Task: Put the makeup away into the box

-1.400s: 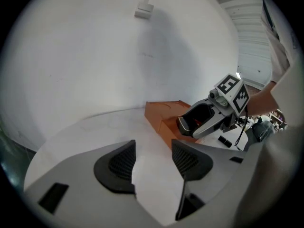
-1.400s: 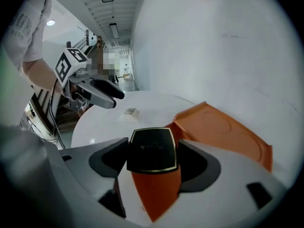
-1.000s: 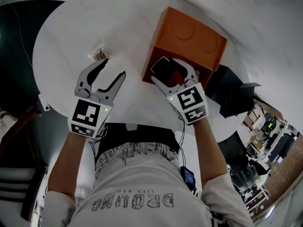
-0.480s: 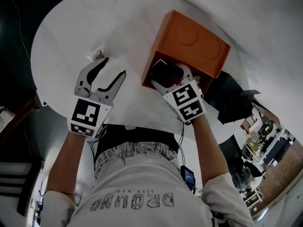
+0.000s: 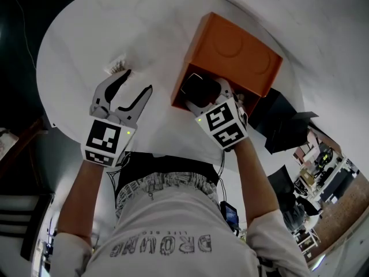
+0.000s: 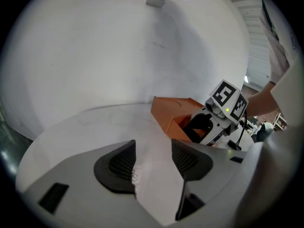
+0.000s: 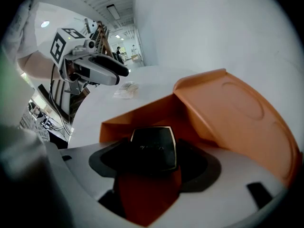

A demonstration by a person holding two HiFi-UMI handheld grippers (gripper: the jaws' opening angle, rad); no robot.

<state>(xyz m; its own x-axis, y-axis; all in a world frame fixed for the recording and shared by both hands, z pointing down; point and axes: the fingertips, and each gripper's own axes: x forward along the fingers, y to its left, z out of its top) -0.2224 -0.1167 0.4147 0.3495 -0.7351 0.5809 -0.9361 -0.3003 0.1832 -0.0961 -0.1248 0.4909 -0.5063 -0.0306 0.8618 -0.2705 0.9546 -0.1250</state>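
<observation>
An orange box (image 5: 230,53) stands on the white round table (image 5: 104,33), its lid tipped back. My right gripper (image 5: 203,94) is shut on a black makeup compact (image 5: 199,89) and reaches into the box's open mouth. The right gripper view has the compact (image 7: 153,148) lying flat between the two pads, just over the orange box (image 7: 228,113). My left gripper (image 5: 137,85) hovers open over the table to the left, with nothing between its jaws. A small pale item (image 5: 117,66) lies just beyond its fingertips; it shows under the left gripper (image 6: 152,160) as a pale item (image 6: 137,178).
Black objects (image 5: 285,120) sit right of the box beyond the table edge. The table's near edge runs just in front of the person's torso. The left gripper view takes in the box (image 6: 173,113) and the right gripper (image 6: 209,127) at right.
My right gripper has sunk with the compact and tilted further down into the box opening. The left gripper has stayed where it was.
</observation>
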